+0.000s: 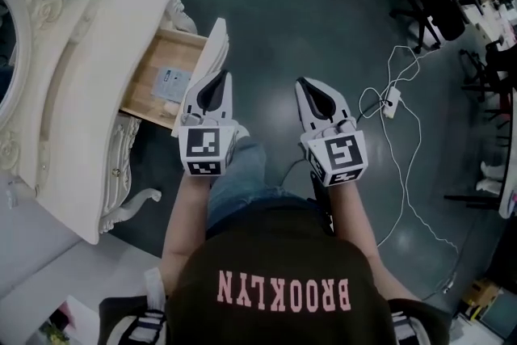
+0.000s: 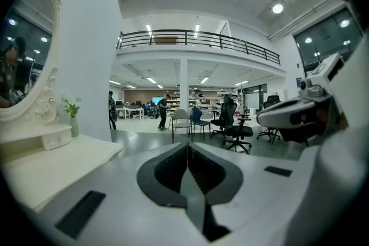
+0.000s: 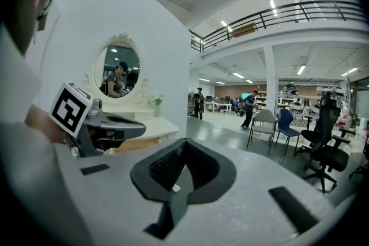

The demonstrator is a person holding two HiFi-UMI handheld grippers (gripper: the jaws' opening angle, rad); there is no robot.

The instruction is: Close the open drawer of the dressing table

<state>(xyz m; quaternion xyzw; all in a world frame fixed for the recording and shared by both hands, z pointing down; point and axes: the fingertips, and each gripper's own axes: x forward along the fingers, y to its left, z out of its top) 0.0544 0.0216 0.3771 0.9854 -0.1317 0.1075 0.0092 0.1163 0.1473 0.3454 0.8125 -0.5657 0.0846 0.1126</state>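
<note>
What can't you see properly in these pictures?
- Head view: the grey item in the drawer is too small to identify.
- Head view: the left gripper covers part of the drawer front, so I can't tell if it has a handle.
- Head view: the mirror is cut off by the left edge.
- Left gripper view: the drawer doesn't show at all.

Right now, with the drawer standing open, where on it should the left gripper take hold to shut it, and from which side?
Go for the drawer's white front panel, from its outer face. It stands out from the dressing table, just ahead of the shut left gripper. No handle shows, so pressing flat at mid-panel probably beats pinching.
</note>
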